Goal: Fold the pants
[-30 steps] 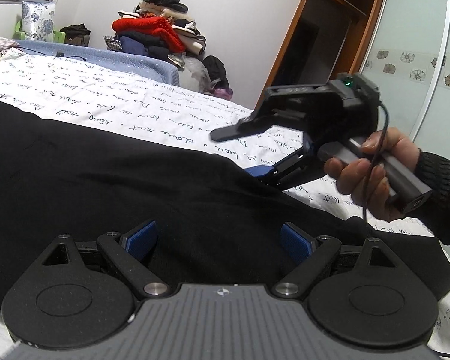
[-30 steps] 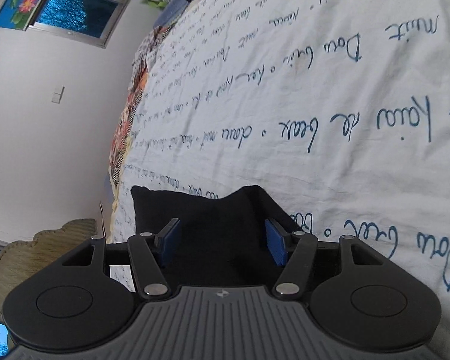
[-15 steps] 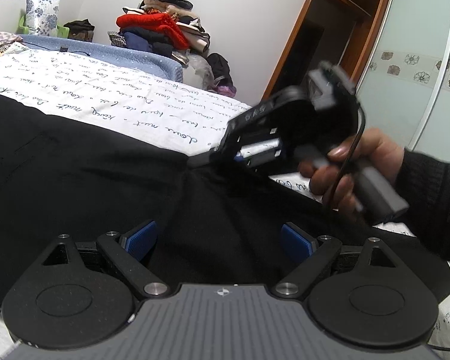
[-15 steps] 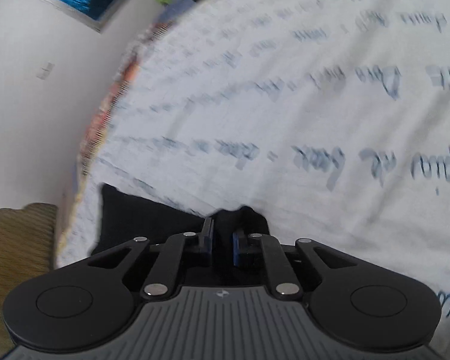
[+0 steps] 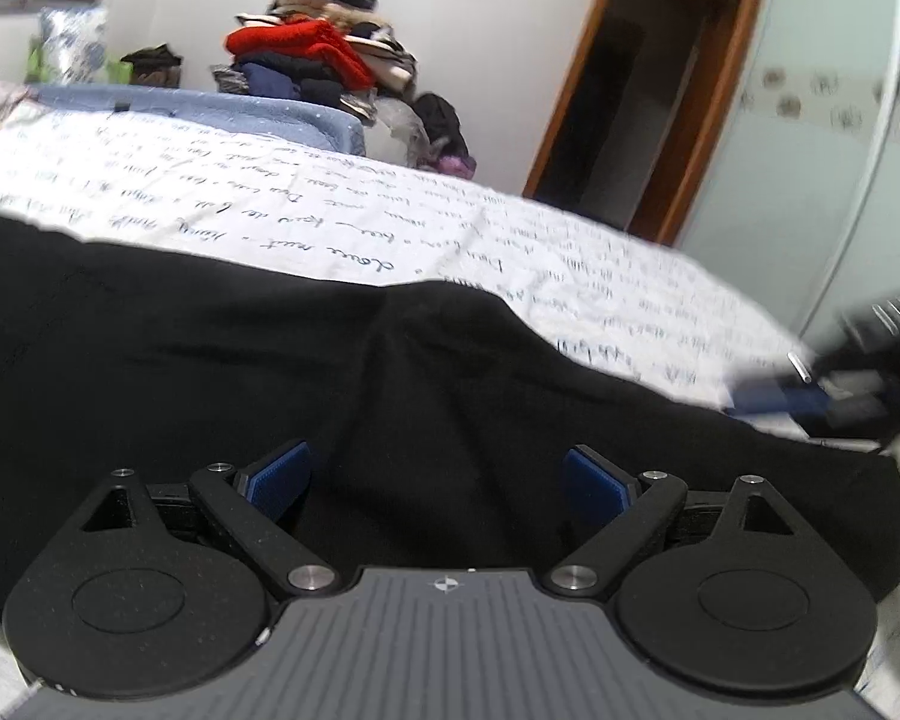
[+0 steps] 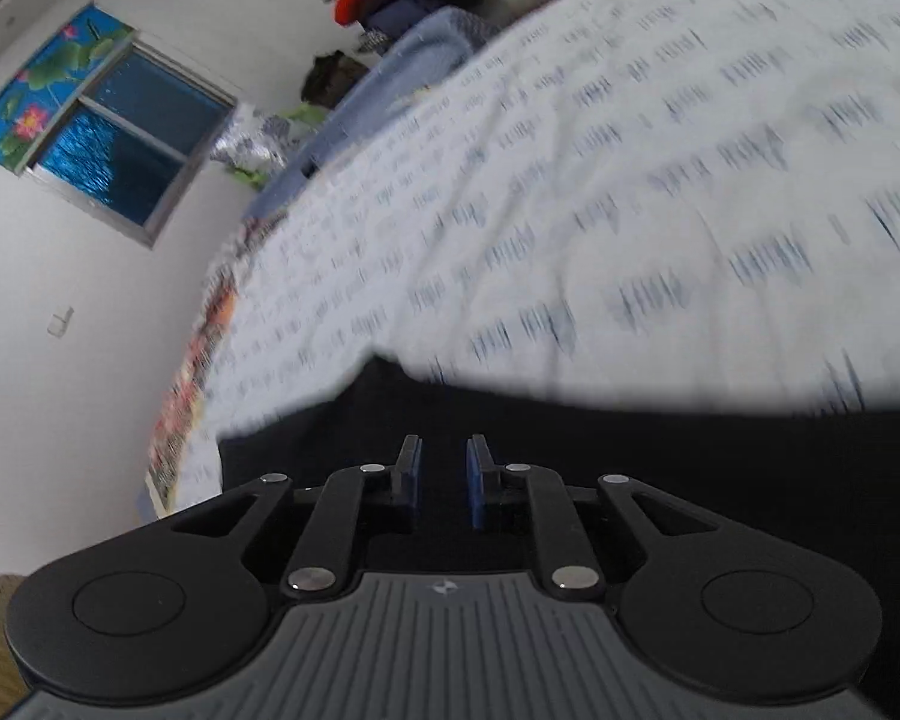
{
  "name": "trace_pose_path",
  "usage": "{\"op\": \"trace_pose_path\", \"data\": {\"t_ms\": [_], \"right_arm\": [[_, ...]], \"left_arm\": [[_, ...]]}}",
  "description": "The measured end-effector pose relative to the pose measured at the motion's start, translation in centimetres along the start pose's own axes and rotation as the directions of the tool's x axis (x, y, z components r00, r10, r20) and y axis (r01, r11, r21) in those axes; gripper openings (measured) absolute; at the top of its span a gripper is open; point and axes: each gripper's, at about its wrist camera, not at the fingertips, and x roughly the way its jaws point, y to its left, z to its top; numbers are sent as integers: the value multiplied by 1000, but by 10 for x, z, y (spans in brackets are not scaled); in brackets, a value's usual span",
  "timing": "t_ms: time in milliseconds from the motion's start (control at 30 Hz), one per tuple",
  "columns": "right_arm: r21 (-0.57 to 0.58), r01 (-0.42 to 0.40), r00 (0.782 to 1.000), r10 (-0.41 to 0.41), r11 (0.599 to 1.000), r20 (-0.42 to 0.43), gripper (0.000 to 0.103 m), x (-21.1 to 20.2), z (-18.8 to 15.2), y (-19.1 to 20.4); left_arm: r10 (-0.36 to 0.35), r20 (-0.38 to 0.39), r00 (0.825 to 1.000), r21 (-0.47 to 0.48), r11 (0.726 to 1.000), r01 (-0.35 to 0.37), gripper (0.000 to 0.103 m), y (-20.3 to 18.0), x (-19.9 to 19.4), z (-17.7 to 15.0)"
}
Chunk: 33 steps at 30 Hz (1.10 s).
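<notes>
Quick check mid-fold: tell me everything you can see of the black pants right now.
The black pants are plain, matte, soft-looking fabric, spread across the white bedsheet printed with blue script. A raised crease runs up the middle in the left wrist view, so they are not lying fully flat. The left gripper hovers over them with jaws wide open. The right gripper, jaws nearly closed, sits over their edge; whether cloth is pinched cannot be told.
</notes>
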Motion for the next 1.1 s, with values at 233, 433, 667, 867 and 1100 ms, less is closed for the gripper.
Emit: {"op": "trace_pose_path", "data": {"t_ms": [233,433,667,867,1100], "right_arm": [[0,51,999,-51,999,-15,14,-15,-76,-33],[24,59,997,-60,998,45,18,-27,-80,-19],[-148,18,1000,-15,989,18,57,8,-74,39],[-159,-65,997,58,985,-45,57,23,-90,53],[-28,-122,990,120,992,-78,55,19,-111,36]], "left_arm": [[56,-91,994,149,988,-42,90,-9,-9,-1],[125,88,988,133,982,-136,94,12,-67,8],[403,144,904,-122,914,-387,98,133,-76,62],[240,-42,970,-755,628,-189,97,266,-94,38],[60,9,998,-886,463,-20,97,282,-93,4]]}}
